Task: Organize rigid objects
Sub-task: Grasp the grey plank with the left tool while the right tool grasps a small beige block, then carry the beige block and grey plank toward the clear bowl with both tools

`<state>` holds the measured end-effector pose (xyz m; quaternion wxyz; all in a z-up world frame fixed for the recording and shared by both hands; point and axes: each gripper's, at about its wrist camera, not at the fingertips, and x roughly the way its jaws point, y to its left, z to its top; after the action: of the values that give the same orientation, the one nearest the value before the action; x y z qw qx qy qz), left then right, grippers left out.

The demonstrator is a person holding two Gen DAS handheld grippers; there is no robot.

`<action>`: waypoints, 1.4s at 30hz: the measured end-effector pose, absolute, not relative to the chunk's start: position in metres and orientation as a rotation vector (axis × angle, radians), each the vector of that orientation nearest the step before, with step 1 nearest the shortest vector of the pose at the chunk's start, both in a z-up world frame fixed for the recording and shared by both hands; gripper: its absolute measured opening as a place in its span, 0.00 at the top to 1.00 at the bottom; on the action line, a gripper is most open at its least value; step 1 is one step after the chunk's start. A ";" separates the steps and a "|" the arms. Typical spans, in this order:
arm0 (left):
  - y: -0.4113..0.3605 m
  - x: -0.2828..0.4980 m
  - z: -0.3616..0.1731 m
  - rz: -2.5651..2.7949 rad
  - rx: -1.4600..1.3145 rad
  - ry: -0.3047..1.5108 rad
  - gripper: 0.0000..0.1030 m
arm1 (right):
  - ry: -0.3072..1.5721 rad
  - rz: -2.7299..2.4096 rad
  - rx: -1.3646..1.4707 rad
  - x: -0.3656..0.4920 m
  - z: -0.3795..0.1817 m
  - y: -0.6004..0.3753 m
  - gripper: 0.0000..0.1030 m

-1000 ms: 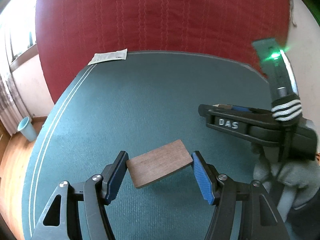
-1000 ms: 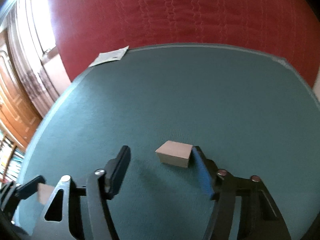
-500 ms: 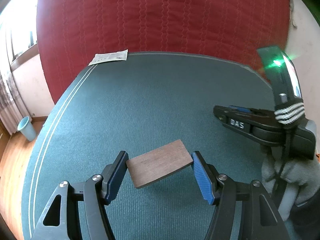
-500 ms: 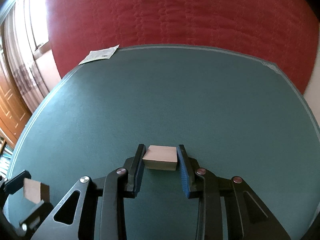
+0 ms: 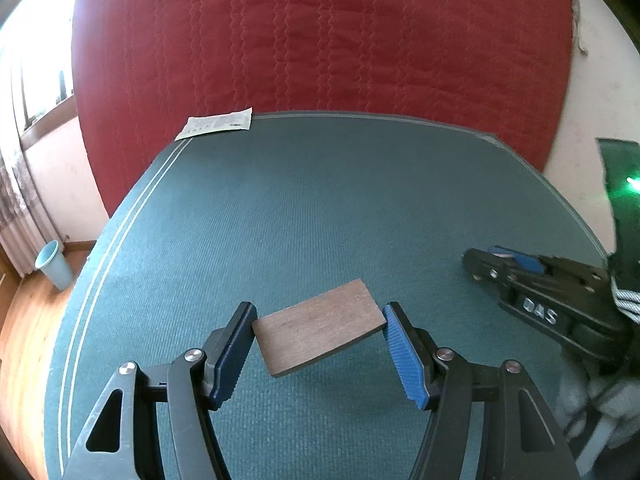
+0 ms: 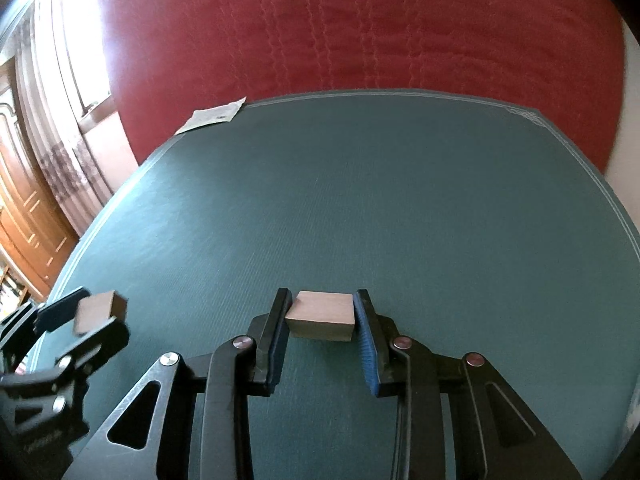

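Two hand-held grippers over a green mat [image 5: 320, 208], each carrying one wooden piece. The left gripper [image 5: 318, 330] clamps a flat dark wooden slab [image 5: 320, 332] by its two short ends, the slab tilted and apparently lifted clear of the mat. The right gripper [image 6: 320, 316] is closed on a smaller, paler wooden block [image 6: 322, 314], both pads pressed against its sides; whether the block is off the surface or resting on it cannot be told from this view. In the right wrist view the left gripper [image 6: 96, 316] appears at the lower left with its slab, well apart from the block. A paper slip [image 5: 216, 124] lies at the far left corner of the mat, against the red quilted backdrop [image 5: 320, 40]. No other wooden pieces, and no stack, row or container, are visible. Judged from this, both pick-ups are complete, and the placing and aligning of the two pieces remains to be done.
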<state>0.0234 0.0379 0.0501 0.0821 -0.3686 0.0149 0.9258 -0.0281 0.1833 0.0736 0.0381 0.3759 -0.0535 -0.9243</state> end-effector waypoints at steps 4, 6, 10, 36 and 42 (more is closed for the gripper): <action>0.043 0.027 0.052 2.770 -1.085 0.048 0.34 | -0.172 -2.833 1.135 -0.014 0.076 0.183 0.68; 0.046 0.029 0.052 2.773 -1.074 0.053 0.34 | -0.174 -2.834 1.122 -0.007 0.077 0.184 0.69; 0.052 0.032 0.051 2.769 -1.062 0.063 0.34 | -0.154 -2.849 1.091 0.009 0.082 0.184 0.68; 0.090 0.046 0.046 2.738 -1.051 0.148 0.34 | -0.134 -2.922 1.024 0.075 0.097 0.219 0.68; 0.099 0.051 0.047 2.744 -1.033 0.183 0.34 | -0.130 -2.958 1.011 0.089 0.102 0.239 0.69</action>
<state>0.0508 0.0993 0.0469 0.1017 -0.3497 0.0618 0.9293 0.0894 0.2387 0.1020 0.0066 0.3231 -0.0415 -0.9454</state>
